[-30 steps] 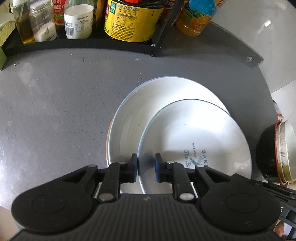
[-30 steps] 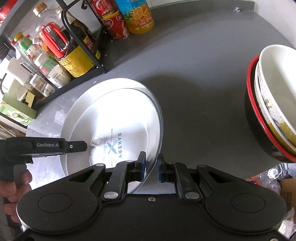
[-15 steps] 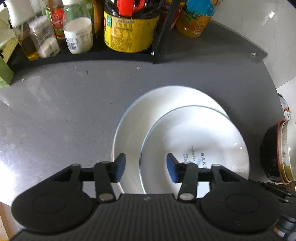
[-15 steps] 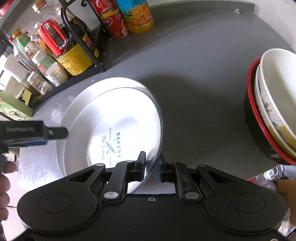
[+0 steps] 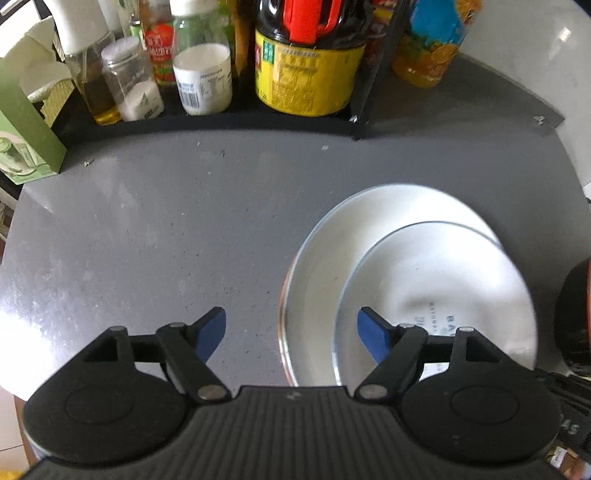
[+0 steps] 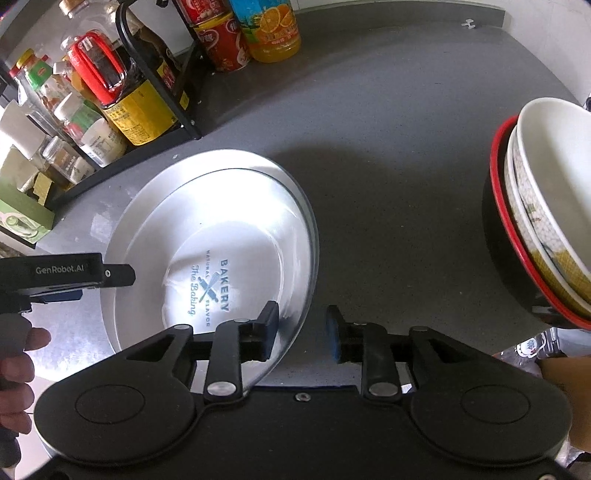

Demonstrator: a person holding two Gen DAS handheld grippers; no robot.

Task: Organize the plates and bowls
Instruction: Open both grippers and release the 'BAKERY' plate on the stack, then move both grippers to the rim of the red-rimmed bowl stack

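Observation:
A small white plate [image 5: 436, 288] printed "BAKERY" lies inside a larger white plate [image 5: 332, 240] on the grey counter. My left gripper [image 5: 291, 330] hovers over the plates' left rims. Its jaws are opening wide, and the blue pads touch nothing. In the right wrist view the small plate [image 6: 229, 229] rests on the large plate [image 6: 147, 192]. My right gripper [image 6: 303, 325] straddles the plates' right rim. Its jaws are opening and the pads stand clear of the rim. Stacked bowls [image 6: 546, 229] sit at the right, a white bowl nested in a black, red-rimmed bowl.
A black rack [image 5: 207, 125] with sauce bottles and jars [image 5: 310, 74] lines the back of the counter, beside a green box [image 5: 26, 147]. An orange drink bottle [image 6: 273, 29] and a red can [image 6: 221, 44] stand behind. A hand [image 6: 18, 354] holds the left tool.
Both grippers were shut on the small plate's rims. The left jaws have spread wide and swung left of the plates. The right jaws have parted, and the small plate has settled into the large one.

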